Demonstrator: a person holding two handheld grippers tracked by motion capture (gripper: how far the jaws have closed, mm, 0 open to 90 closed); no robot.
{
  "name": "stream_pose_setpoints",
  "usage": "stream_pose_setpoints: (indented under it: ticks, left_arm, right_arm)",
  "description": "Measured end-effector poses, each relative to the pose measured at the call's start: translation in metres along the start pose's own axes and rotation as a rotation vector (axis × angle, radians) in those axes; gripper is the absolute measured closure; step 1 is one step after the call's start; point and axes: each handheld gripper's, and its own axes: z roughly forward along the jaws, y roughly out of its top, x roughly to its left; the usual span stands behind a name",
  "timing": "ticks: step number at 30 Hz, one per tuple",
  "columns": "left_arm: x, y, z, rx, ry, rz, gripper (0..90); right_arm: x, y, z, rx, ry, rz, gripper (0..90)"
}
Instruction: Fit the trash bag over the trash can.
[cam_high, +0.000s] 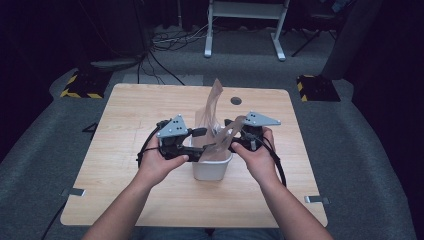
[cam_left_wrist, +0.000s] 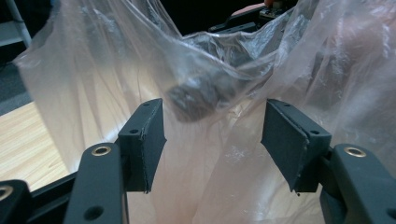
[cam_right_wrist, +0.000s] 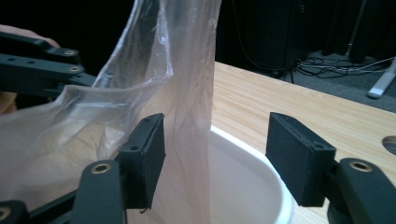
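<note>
Both the left claw (cam_high: 200, 145) and right claw (cam_high: 231, 134) stand spread beside the thin translucent plastic bag (cam_high: 212, 117) rising from the small white plastic bin (cam_high: 212, 167) on the wooden tabletop (cam_high: 125, 125), apparently mid-lining; next, each should pinch a rim edge.

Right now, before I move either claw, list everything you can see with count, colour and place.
plastic bag: one, clear with a pinkish tint, standing up out of the tub, between the claws.
tub: one, white, middle of the table.
table: one, light wood, with a dark round hole near the far edge.
desk frame: one, white, on the floor beyond the table.
hazard blocks: two, black and yellow, at the far corners.
cables: several, dark and white, on the grey floor.
left claw: black, open, bag film between the jaws.
right claw: black, open, over the tub rim.
hands: two, each holding a claw.
</note>
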Motion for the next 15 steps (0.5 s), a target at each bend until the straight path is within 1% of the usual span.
stream_pose_setpoints:
  ticks: [1, 3, 5, 6, 7, 8, 9, 10, 11, 13, 14, 15]
  left_arm:
    - [0.0, 0.0, 0.001, 0.0, -0.004, 0.001, 41.7]
    - [-0.001, 0.0, 0.001, 0.006, 0.021, 0.037, 46.3]
    - [-0.001, 0.0, -0.001, 0.005, 0.021, 0.044, 61.3]
    - [0.0, 0.0, -0.002, -0.004, 0.007, 0.034, 61.3]
    - [0.0, 0.0, -0.002, -0.011, -0.004, 0.026, 65.9]
    - [0.001, 0.001, -0.003, -0.007, 0.004, 0.03, 70.1]
    - [0.0, 0.001, -0.004, 0.003, 0.017, 0.039, 78.3]
    - [0.0, 0.001, -0.004, 0.003, 0.017, 0.039, 78.9]
    - [0.0, 0.001, -0.004, 0.006, 0.019, 0.042, 80.2]
    - [-0.001, 0.001, -0.004, 0.009, 0.022, 0.042, 85.1]
    - [-0.001, 0.002, -0.004, 0.008, 0.033, 0.043, 87.1]
    - [0.0, 0.002, -0.005, 0.007, 0.034, 0.038, 88.8]
  right_arm:
    - [0.001, 0.0, 0.001, -0.001, 0.009, 0.004, 38.1]
    - [0.004, 0.0, 0.001, 0.0, 0.015, -0.003, 39.1]
    - [0.005, 0.0, 0.001, 0.002, 0.01, -0.013, 39.0]
    - [0.005, 0.0, 0.0, 0.004, 0.004, -0.018, 38.2]
    - [0.004, 0.0, -0.001, 0.003, 0.004, -0.016, 37.6]
    - [0.003, 0.001, -0.002, 0.001, 0.004, -0.02, 37.7]
    - [0.003, 0.002, -0.005, -0.001, 0.001, -0.013, 37.8]
    - [0.003, 0.002, -0.005, -0.001, 0.001, -0.013, 37.8]
    - [0.002, 0.004, -0.009, -0.011, -0.008, -0.011, 38.3]
    - [0.001, 0.005, -0.011, -0.014, -0.01, -0.011, 38.8]
    - [-0.003, 0.009, -0.017, -0.025, -0.018, -0.004, 39.6]
    - [-0.004, 0.011, -0.019, -0.032, -0.02, 0.0, 39.8]
